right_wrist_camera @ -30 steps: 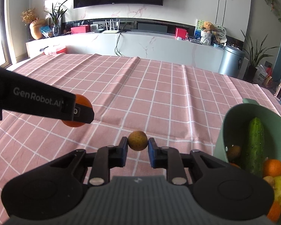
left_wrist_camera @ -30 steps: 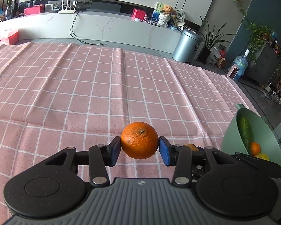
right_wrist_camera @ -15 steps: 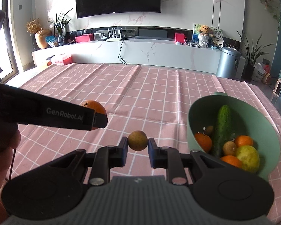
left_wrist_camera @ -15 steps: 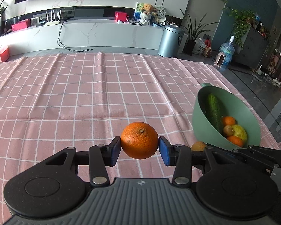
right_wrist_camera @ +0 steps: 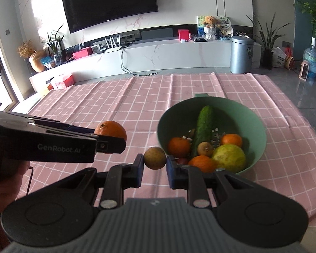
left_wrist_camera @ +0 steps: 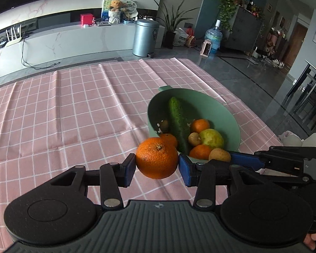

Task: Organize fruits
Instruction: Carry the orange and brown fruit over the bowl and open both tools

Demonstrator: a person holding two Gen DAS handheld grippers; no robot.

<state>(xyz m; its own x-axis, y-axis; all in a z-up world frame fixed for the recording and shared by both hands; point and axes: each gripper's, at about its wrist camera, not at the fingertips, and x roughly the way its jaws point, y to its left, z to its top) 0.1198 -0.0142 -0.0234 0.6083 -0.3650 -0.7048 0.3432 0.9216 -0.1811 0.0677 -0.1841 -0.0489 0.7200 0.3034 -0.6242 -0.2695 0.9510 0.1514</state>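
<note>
Orange and round, the large orange point(left_wrist_camera: 157, 158) sits clamped between the blue pads of the left tool point(left_wrist_camera: 157, 167), lifted above the pink checked cloth point(left_wrist_camera: 73, 113) that covers the tabletop. From the right wrist view the same fruit point(right_wrist_camera: 111, 129) shows at the tip of the left tool point(right_wrist_camera: 107, 141), to the left of the green bowl point(right_wrist_camera: 257, 139) and apart from it. The right tool point(right_wrist_camera: 154, 165) is clenched on a small brown fruit point(right_wrist_camera: 155, 158), which hangs just beside the bowl's near-left rim, not over its opening. In the left wrist view that brown fruit point(left_wrist_camera: 219, 155) appears at the bowl's near edge, gripped by the right tool point(left_wrist_camera: 223, 158) reaching in from the right.

Inside the bowl point(left_wrist_camera: 225, 113) a cucumber point(left_wrist_camera: 177, 120) leans against the wall, with several small oranges point(left_wrist_camera: 200, 125), a yellow-green fruit point(left_wrist_camera: 211, 138) and two small brown fruits point(left_wrist_camera: 194, 138) around its lower end. Part of a hand point(right_wrist_camera: 2, 181) shows at the left edge of the right wrist view, holding the left tool's handle.
</note>
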